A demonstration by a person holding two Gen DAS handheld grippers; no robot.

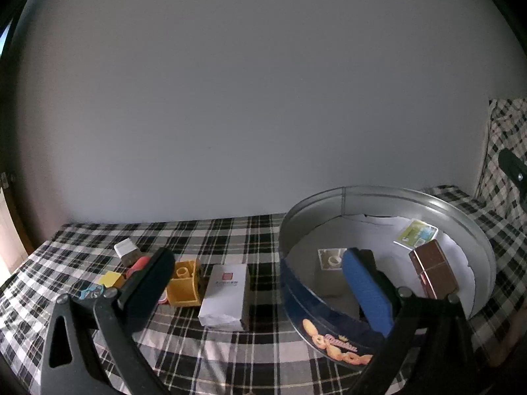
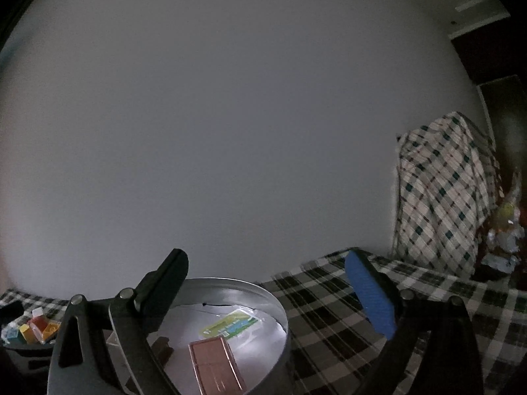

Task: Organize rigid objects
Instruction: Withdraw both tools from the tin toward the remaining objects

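Note:
A round blue cookie tin (image 1: 388,197) stands on the plaid table at the right; inside lie a brown box (image 1: 433,268), a green card (image 1: 416,233) and a small pale box (image 1: 332,258). My left gripper (image 1: 263,283) is open and empty, its blue finger inside the tin, its black finger left of a white box (image 1: 225,296) and a yellow block (image 1: 186,281). My right gripper (image 2: 273,296) is open and empty above the tin (image 2: 273,299), over the brown box (image 2: 215,367) and green card (image 2: 230,326).
Small toys lie at the left: a yellow cube (image 1: 111,279), a red piece (image 1: 138,265), a white-topped block (image 1: 126,250), a blue piece (image 1: 90,293). A plaid-covered shape (image 2: 441,191) rises at the right. A grey wall is behind the table.

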